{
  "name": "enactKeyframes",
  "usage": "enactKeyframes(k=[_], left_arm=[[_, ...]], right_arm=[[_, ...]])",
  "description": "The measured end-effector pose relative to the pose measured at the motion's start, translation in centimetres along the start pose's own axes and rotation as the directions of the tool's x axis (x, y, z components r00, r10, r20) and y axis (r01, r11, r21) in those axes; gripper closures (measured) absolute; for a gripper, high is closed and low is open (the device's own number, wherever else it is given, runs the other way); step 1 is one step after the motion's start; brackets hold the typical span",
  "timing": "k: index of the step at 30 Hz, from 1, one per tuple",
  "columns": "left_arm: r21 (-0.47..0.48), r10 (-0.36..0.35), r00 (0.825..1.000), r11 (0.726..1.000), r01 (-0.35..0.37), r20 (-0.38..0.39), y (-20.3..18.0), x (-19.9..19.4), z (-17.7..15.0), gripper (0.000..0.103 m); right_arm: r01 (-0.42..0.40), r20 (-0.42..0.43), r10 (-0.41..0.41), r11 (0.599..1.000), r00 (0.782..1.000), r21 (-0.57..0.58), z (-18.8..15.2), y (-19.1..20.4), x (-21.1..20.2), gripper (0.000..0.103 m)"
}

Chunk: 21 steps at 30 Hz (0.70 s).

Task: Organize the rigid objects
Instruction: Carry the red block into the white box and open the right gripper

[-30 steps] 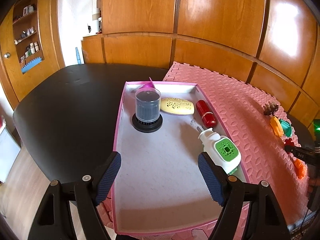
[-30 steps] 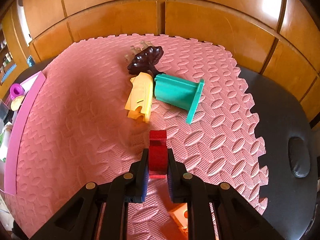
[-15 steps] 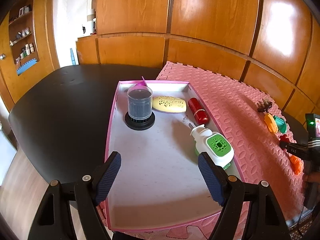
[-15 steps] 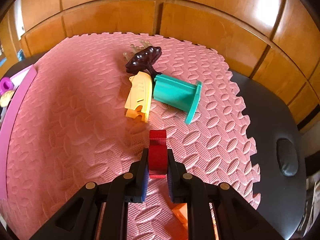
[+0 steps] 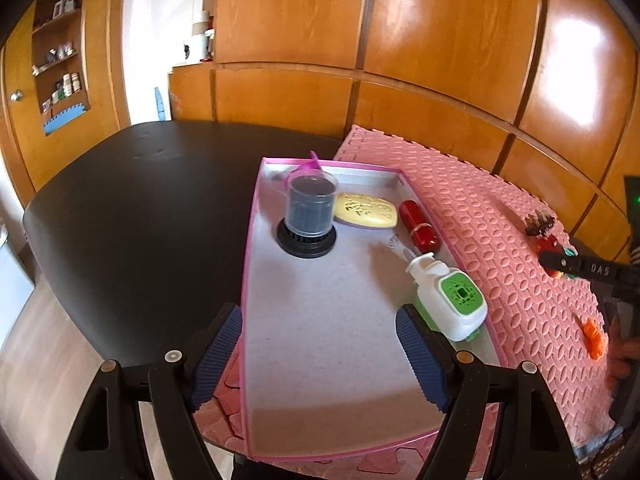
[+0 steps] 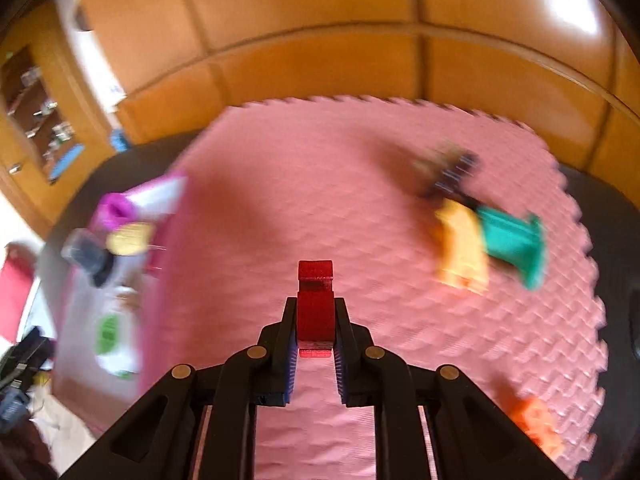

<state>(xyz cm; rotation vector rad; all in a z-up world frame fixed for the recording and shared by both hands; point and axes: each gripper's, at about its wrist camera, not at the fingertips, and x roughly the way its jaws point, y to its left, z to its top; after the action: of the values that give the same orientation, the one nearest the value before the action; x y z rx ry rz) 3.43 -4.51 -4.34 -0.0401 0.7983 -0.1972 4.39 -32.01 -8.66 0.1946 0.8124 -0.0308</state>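
Observation:
My right gripper (image 6: pixel 316 320) is shut on a red block (image 6: pixel 315 300) and holds it above the pink foam mat (image 6: pixel 320 208). A yellow piece (image 6: pixel 462 256), a teal spool (image 6: pixel 514 246) and a dark clip (image 6: pixel 452 172) lie on the mat at the right, an orange piece (image 6: pixel 536 426) at the lower right. The pink tray (image 6: pixel 156 280) shows at the left, blurred. My left gripper (image 5: pixel 320 356) is open and empty over the near end of the tray (image 5: pixel 320 360). The right gripper (image 5: pixel 560 260) also shows in the left wrist view.
The tray holds a black cylinder on a base (image 5: pixel 308 216), a yellow oval (image 5: pixel 366 210), a red tube (image 5: pixel 420 226) and a white and green device (image 5: pixel 452 296). The black table (image 5: pixel 140 200) lies left of the tray. Wood panel walls stand behind.
My right gripper has lifted the red block and swung left toward the tray; its view is motion blurred. My left gripper has shifted slightly and stays open.

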Motion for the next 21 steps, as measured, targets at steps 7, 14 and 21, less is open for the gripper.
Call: enactKeyframes(k=[7, 14, 21], left_arm=[[-0.054, 0.013, 1.000, 0.998, -0.013, -0.004, 1.7, 0.1, -0.2, 0.023], [-0.072, 0.018, 1.000, 0.997, -0.019, -0.021, 2.5, 0.6, -0.5, 0.023], [-0.093, 0.030, 0.999, 0.995, -0.033, -0.031, 3.4, 0.8, -0.7, 0.023]], right_arm=[[-0.155, -0.007, 0.155, 0.977, 0.988, -0.146, 2.2, 8.8, 1.8, 0.089], [-0.242, -0.119, 0.221, 0.947, 0.968, -0.210, 2.4, 15.0, 6.7, 0.089], [-0.151, -0.174, 0.121, 0.973, 0.977, -0.173, 2.4, 14.6, 11.5, 0.090]])
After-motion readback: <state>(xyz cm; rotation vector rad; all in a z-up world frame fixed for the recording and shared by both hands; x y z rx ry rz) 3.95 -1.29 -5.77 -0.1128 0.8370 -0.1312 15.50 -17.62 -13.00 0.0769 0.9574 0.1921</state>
